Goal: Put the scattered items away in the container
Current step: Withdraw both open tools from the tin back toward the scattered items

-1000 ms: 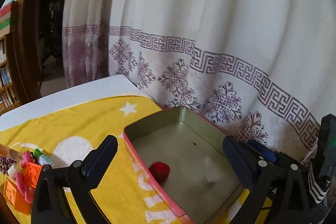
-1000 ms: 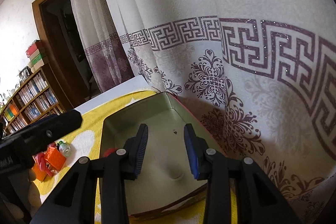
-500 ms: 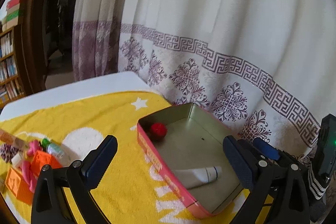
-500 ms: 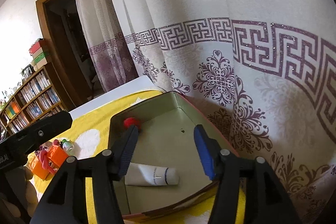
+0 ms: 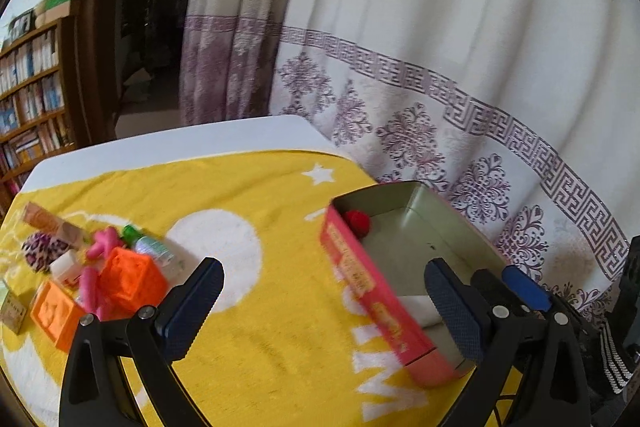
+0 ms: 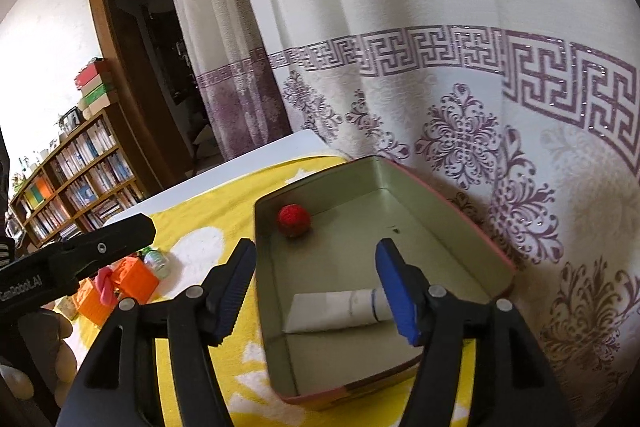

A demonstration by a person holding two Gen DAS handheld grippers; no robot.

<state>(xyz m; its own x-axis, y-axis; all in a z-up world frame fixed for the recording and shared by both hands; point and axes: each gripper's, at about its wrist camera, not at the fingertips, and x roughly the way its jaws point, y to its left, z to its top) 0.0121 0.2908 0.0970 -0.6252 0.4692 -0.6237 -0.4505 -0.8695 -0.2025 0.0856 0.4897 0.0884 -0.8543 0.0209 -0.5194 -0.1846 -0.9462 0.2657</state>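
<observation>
A pink metal tin (image 5: 368, 291) (image 6: 452, 203) lies open on a yellow towel (image 5: 260, 327). Inside it are a red ball (image 6: 295, 219) (image 5: 358, 221) at the far corner and a white tube (image 6: 340, 309) near the front. My right gripper (image 6: 320, 291) is open and empty above the tin's near end. My left gripper (image 5: 324, 307) is open and empty, over the towel left of the tin. Scattered items lie at the left: orange blocks (image 5: 128, 279), a pink toy (image 5: 100, 241), a small green-capped bottle (image 5: 150, 247), a leopard ball (image 5: 42, 249).
A patterned curtain (image 5: 440, 67) hangs right behind the tin. The white table edge (image 5: 180, 139) runs at the back. A bookshelf (image 6: 72, 179) and a dark doorway (image 5: 152, 27) stand to the left. The left gripper's finger (image 6: 84, 251) shows in the right wrist view.
Both grippers pulled back and up from the tin. My right gripper opened wider and the white tube now lies in the tin. The left view swung toward the scattered items.
</observation>
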